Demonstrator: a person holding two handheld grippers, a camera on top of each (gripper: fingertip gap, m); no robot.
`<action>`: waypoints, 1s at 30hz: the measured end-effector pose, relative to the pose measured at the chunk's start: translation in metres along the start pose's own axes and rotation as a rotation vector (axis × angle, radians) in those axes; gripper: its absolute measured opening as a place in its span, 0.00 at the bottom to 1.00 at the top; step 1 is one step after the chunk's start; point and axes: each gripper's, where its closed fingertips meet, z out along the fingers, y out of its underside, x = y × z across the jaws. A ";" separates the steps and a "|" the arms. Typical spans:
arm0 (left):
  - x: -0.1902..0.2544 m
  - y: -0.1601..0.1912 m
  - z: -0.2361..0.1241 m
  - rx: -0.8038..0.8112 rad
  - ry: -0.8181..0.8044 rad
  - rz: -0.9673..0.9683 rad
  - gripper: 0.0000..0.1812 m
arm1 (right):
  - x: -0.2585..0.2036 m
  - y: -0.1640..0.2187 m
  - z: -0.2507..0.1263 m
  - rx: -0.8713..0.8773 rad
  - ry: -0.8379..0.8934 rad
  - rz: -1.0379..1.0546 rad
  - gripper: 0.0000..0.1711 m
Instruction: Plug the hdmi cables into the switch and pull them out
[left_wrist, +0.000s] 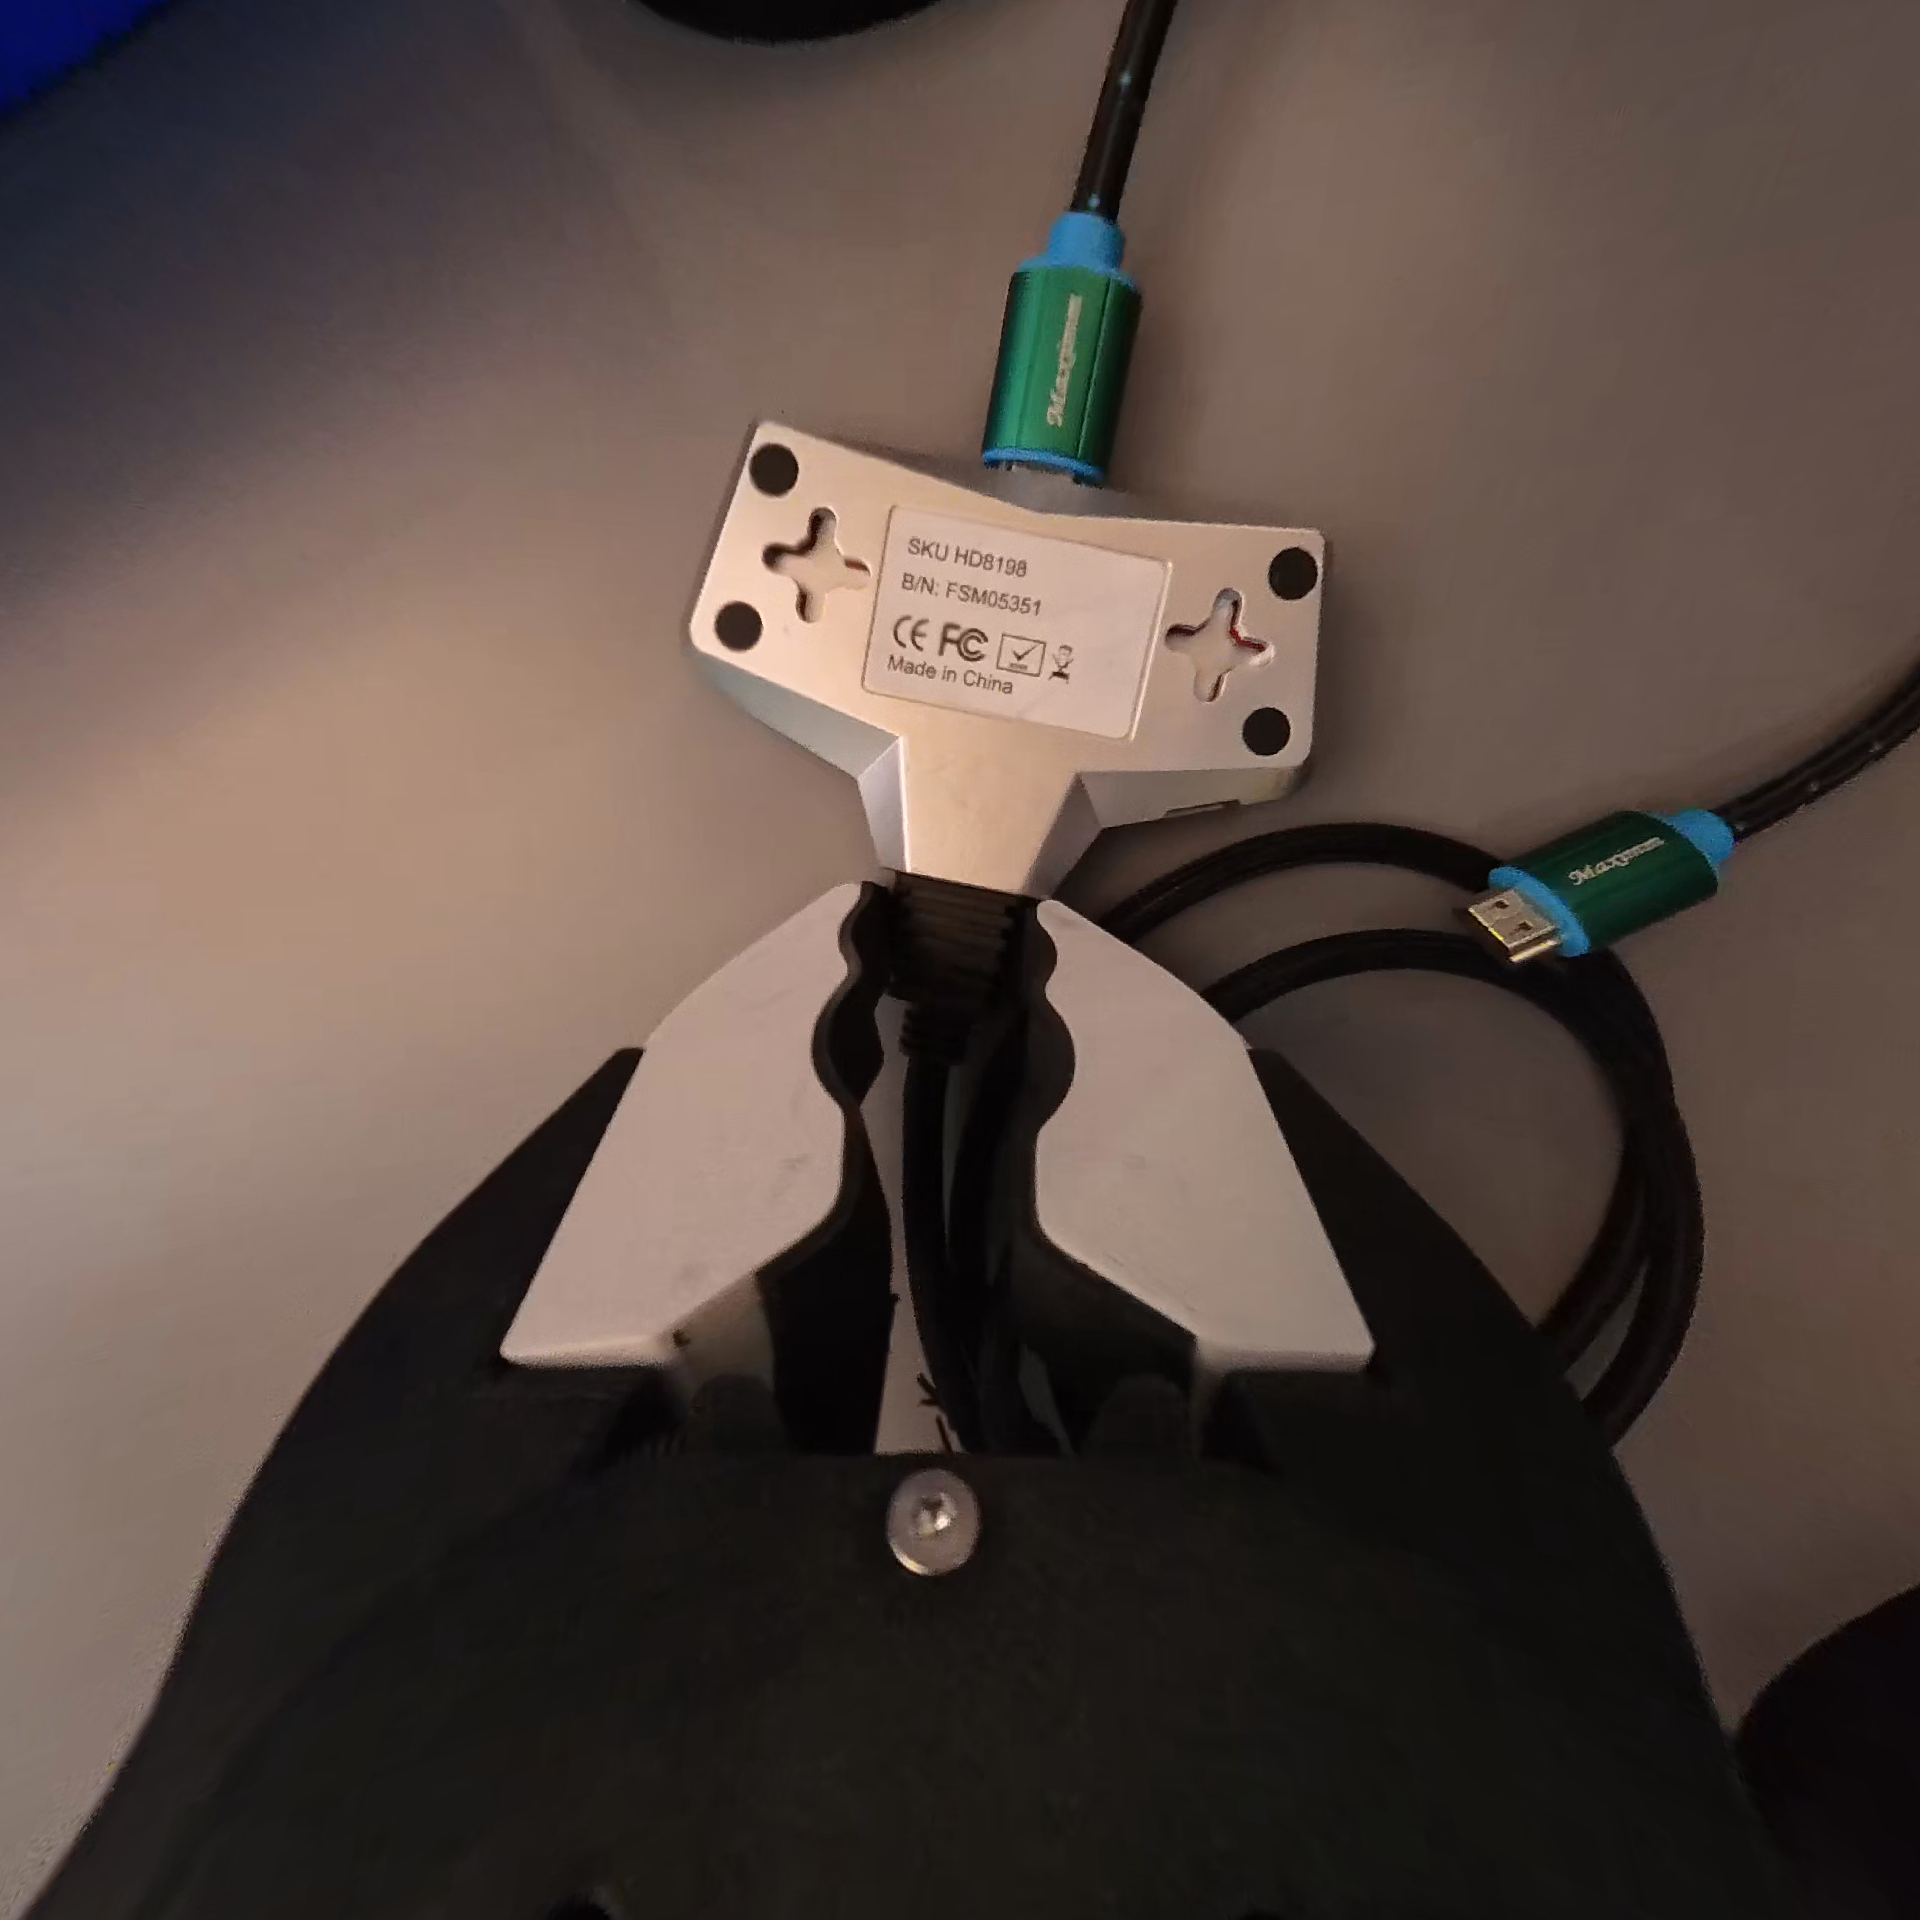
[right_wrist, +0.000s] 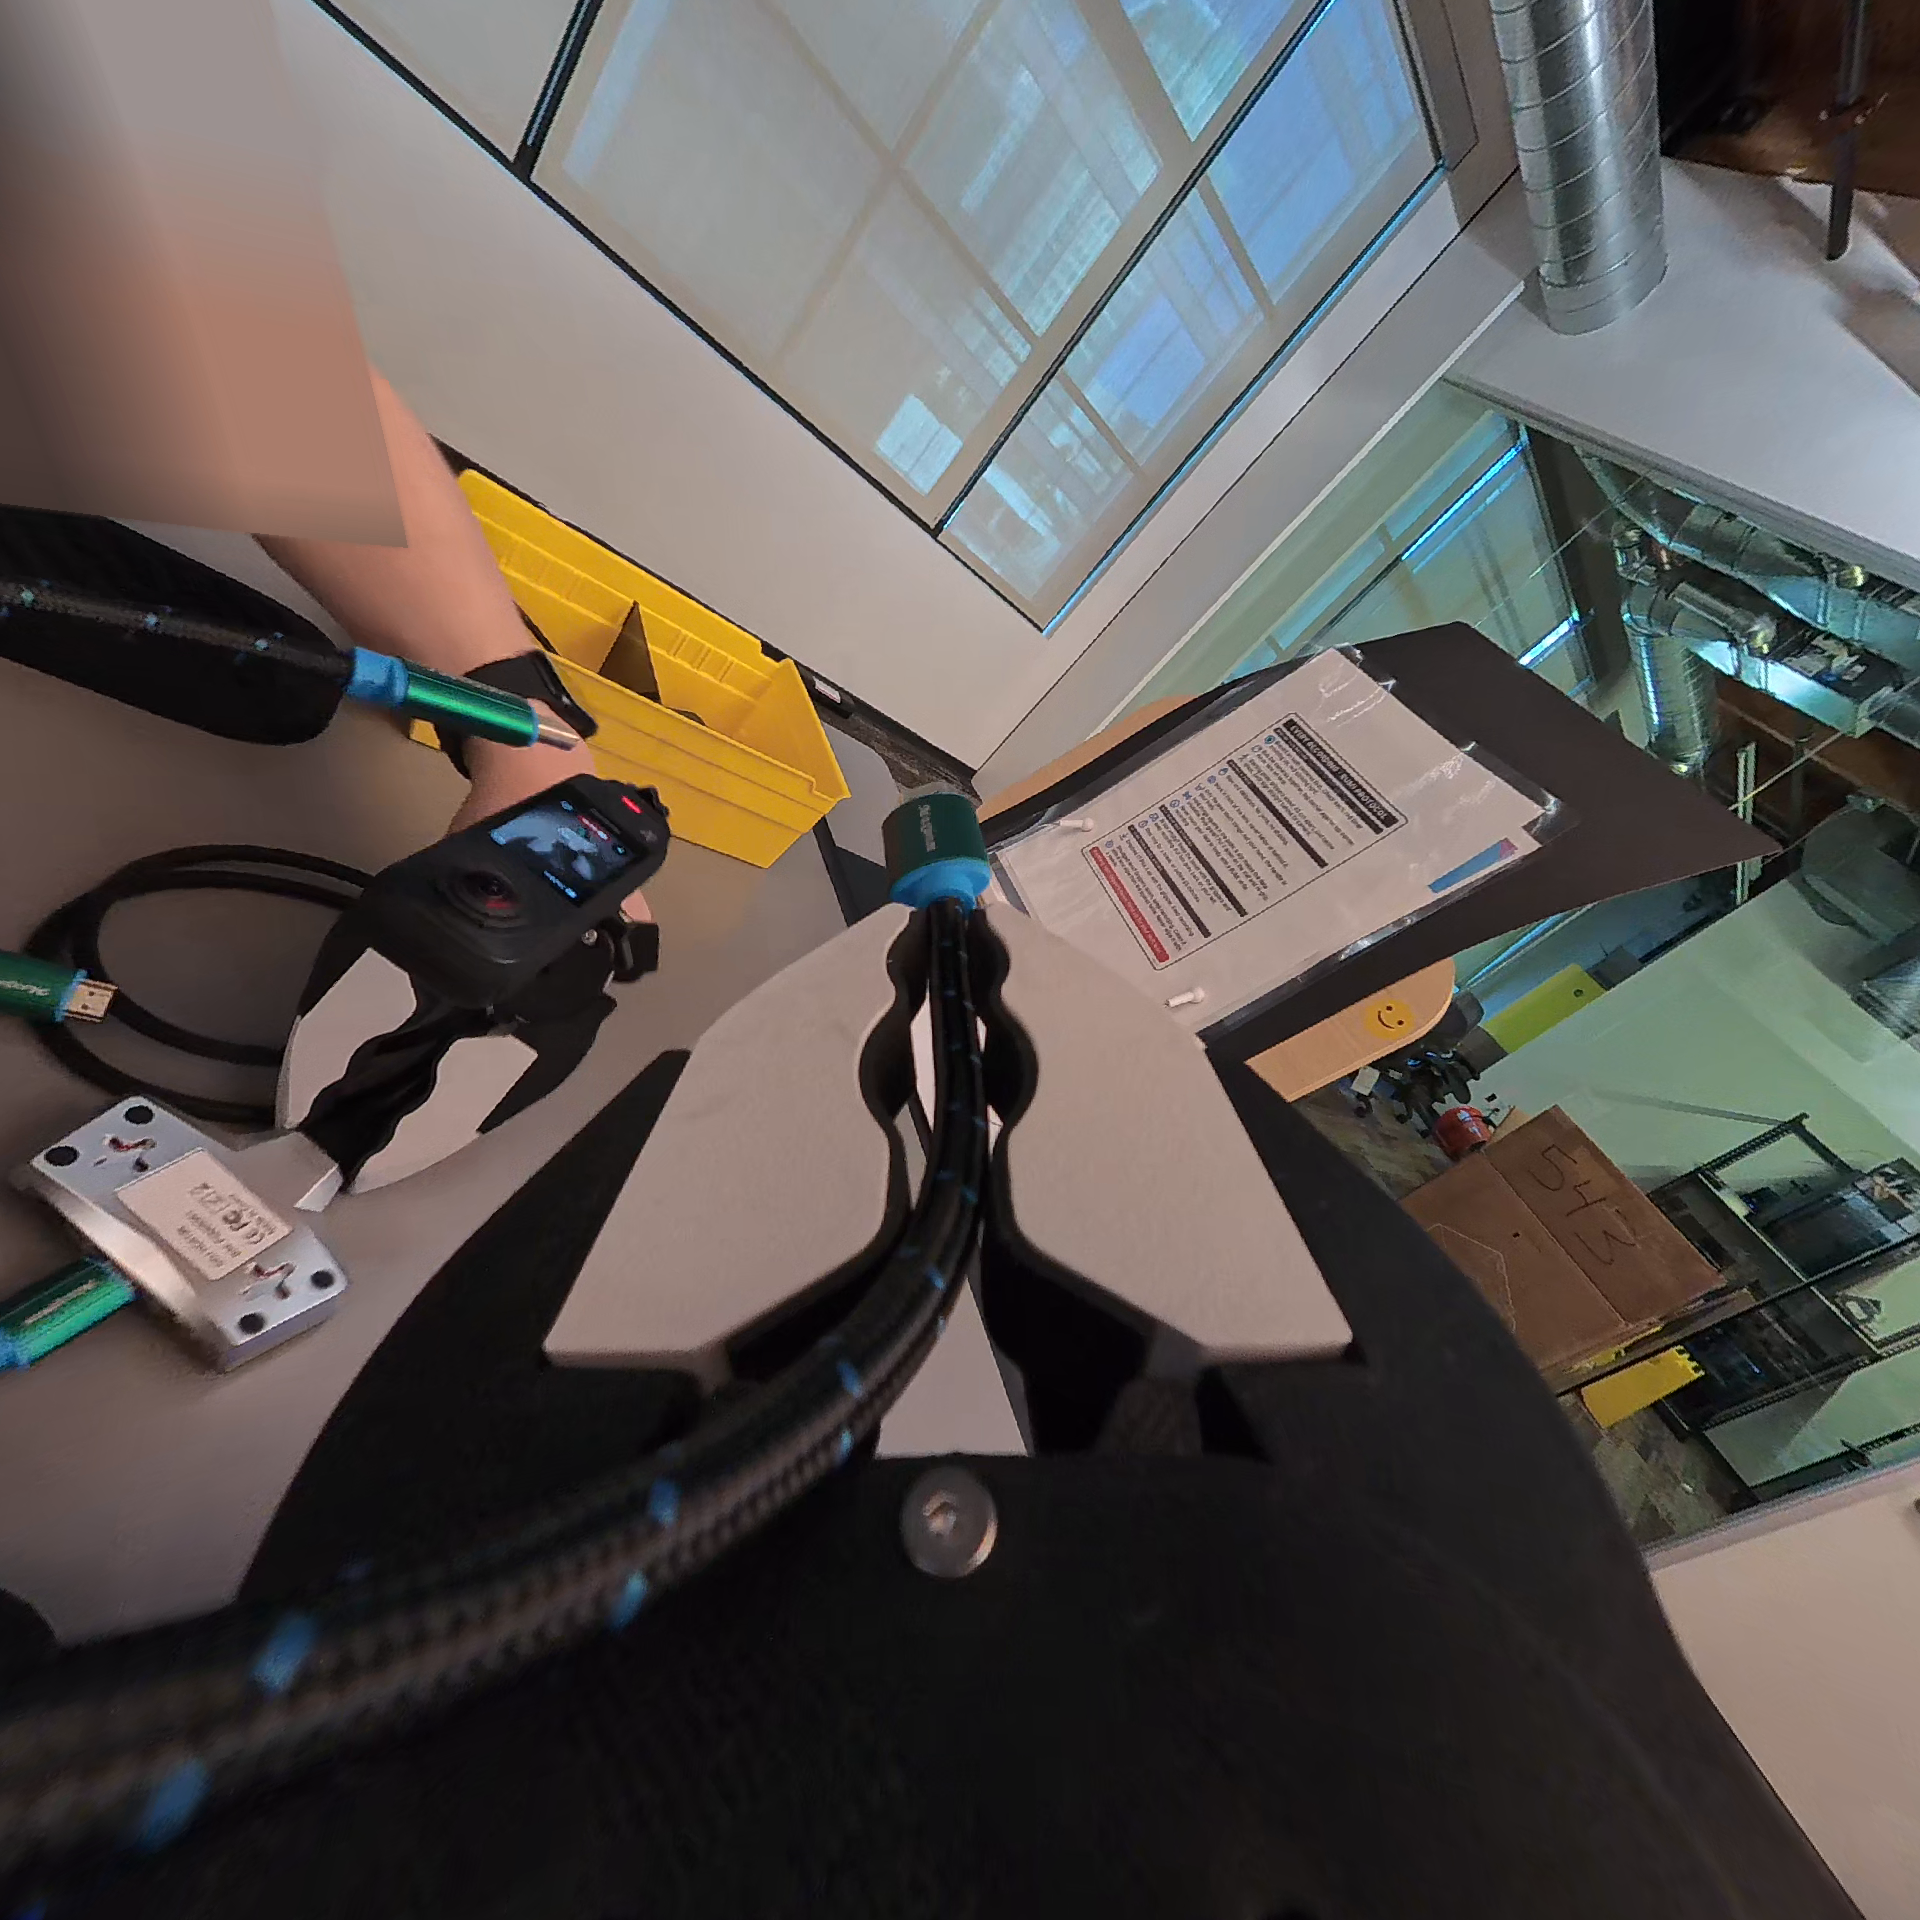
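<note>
On the grey table (left_wrist: 312, 727), left tool (left_wrist: 951, 914) clamping the switch (left_wrist: 997, 665) tail, right tool (right_wrist: 948, 935) gripping a raised cable (right_wrist: 935, 1122).

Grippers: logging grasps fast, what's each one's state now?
Left gripper: closed on the switch's cable collar.
Right gripper: closed on a braided HDMI cable.

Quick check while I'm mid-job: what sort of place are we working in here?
Probably a workshop or lab in an industrial-style building: exposed silver metal ducting overhead, a yellow plastic parts bin on the grey tabletop, and a laminated instruction sheet nearby.
</note>
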 end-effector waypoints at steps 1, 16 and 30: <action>0.002 0.002 -0.002 -0.003 -0.009 -0.017 0.13 | 0.000 0.000 -0.001 0.002 0.002 0.000 0.05; -0.006 -0.005 -0.161 0.533 -0.546 -0.083 0.13 | 0.016 -0.064 -0.016 0.296 0.134 0.043 0.05; 0.007 0.021 -0.249 0.845 -0.713 -0.115 0.12 | -0.045 -0.118 0.019 0.304 -0.080 -0.040 0.05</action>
